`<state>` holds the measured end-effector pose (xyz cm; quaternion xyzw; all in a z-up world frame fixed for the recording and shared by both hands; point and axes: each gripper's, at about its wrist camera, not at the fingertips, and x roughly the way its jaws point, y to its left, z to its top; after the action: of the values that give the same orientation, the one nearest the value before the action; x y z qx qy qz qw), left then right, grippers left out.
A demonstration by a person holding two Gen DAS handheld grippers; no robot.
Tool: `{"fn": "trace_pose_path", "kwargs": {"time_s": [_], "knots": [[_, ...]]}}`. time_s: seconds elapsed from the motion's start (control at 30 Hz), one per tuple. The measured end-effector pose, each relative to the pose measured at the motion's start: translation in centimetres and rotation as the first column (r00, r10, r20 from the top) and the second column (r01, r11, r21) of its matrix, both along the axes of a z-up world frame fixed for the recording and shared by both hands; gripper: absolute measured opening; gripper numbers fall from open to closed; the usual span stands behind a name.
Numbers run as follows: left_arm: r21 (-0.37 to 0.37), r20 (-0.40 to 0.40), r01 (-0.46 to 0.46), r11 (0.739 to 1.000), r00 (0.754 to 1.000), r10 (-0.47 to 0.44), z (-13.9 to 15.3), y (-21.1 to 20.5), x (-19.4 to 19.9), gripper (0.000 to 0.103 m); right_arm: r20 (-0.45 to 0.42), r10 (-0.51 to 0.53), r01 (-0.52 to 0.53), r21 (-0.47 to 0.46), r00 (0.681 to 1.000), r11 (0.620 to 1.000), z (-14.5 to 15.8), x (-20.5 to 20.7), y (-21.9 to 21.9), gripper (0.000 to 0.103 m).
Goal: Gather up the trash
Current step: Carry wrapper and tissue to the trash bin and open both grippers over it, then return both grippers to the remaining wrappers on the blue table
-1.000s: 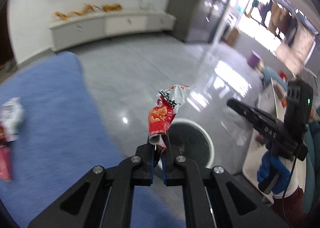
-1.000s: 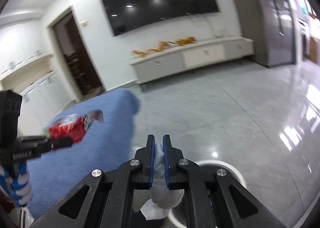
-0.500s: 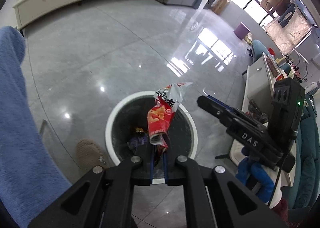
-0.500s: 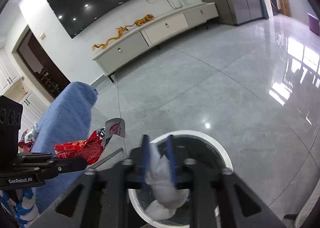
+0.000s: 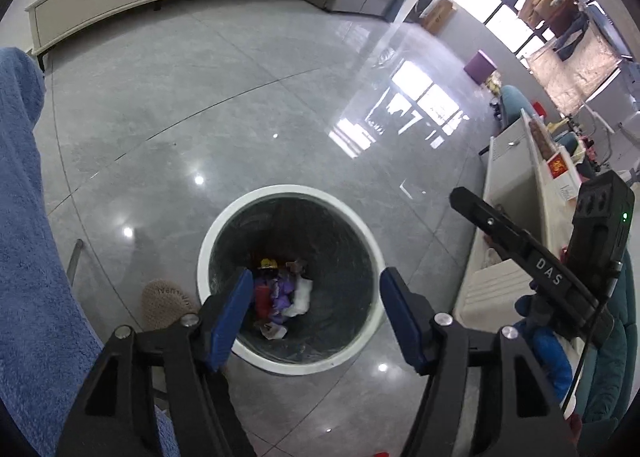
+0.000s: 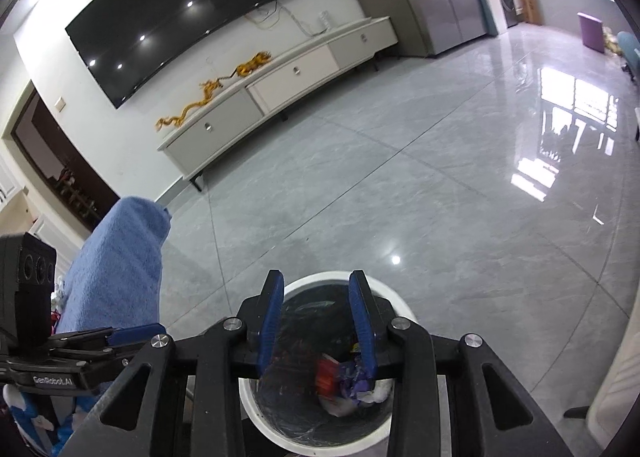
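- In the left wrist view our left gripper (image 5: pixel 314 305) fills the lower frame. Its fingers (image 5: pixel 230 313) have just been opening and now stand wide with nothing between them.
- In the right wrist view our right gripper (image 6: pixel 316 325) sits at the lower middle. Its fingers (image 6: pixel 270 321) are narrowly parted and hold nothing.
- Directly below both grippers stands the white-rimmed trash bin (image 5: pixel 208 253), lined with a dark bag, in the lower centre of each view.
- The trash (image 5: pixel 280 297) lies at the bottom of the bin: a red wrapper, purple scraps and a white crumpled tissue, all mixed together.
- Just left of the bin, on the floor, we see a beige slipper (image 5: pixel 166 303).
- A blue towel-covered surface (image 5: pixel 28 257) runs down the left edge of the left wrist view.
- The grey glossy floor (image 5: pixel 240 97) stretches beyond the bin.
- At the far wall stand a long white cabinet (image 6: pixel 280 85) with gold dragon ornaments and, above it, a large dark television (image 6: pixel 180 13).
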<state>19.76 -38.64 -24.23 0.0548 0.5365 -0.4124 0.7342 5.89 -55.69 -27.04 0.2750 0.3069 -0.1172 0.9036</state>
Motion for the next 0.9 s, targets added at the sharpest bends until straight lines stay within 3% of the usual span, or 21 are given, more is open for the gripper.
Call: {"fn": "trace_pose_path", "kwargs": {"time_s": [0.2, 0.4, 0.5, 0.63, 0.77, 0.9], "knots": [[-0.063, 0.058, -0.046, 0.997, 0.997, 0.050, 3.7, 2.3, -1.0, 0.064, 0.035, -0.020, 0.022, -0.040, 0.999, 0.999, 3.3, -1.9, 0.6, 0.032], [-0.211, 0.197, -0.117, 0.970, 0.967, 0.159, 10.4, 7.6, -2.9, 0.064, 0.110, 0.019, -0.008, -0.103, 0.994, 0.995, 8.0, -3.7, 3.1, 0.032], [-0.275, 0.269, -0.133, 0.952, 0.940, 0.209, 14.1, 11.1, -4.7, 0.064, 0.160, 0.048, -0.026, -0.138, 0.986, 0.990, 10.9, -4.6, 4.8, 0.032], [-0.306, 0.330, -0.156, 0.939, 0.908, 0.258, 18.0, 15.7, -7.0, 0.064, 0.236, 0.098, -0.056, -0.177, 0.967, 0.983, 15.0, -6.0, 7.7, 0.032], [-0.303, 0.385, -0.235, 0.924, 0.857, 0.344, 20.7, 21.2, -9.1, 0.064, 0.294, 0.173, -0.107, -0.229, 0.940, 0.968, 18.8, -7.3, 11.4, 0.032], [-0.305, 0.436, -0.332, 0.893, 0.785, 0.441, 22.2, 28.1, -11.0, 0.064, 0.327, 0.266, -0.176, -0.279, 0.907, 0.944, 21.7, -8.3, 15.9, 0.032]]}}
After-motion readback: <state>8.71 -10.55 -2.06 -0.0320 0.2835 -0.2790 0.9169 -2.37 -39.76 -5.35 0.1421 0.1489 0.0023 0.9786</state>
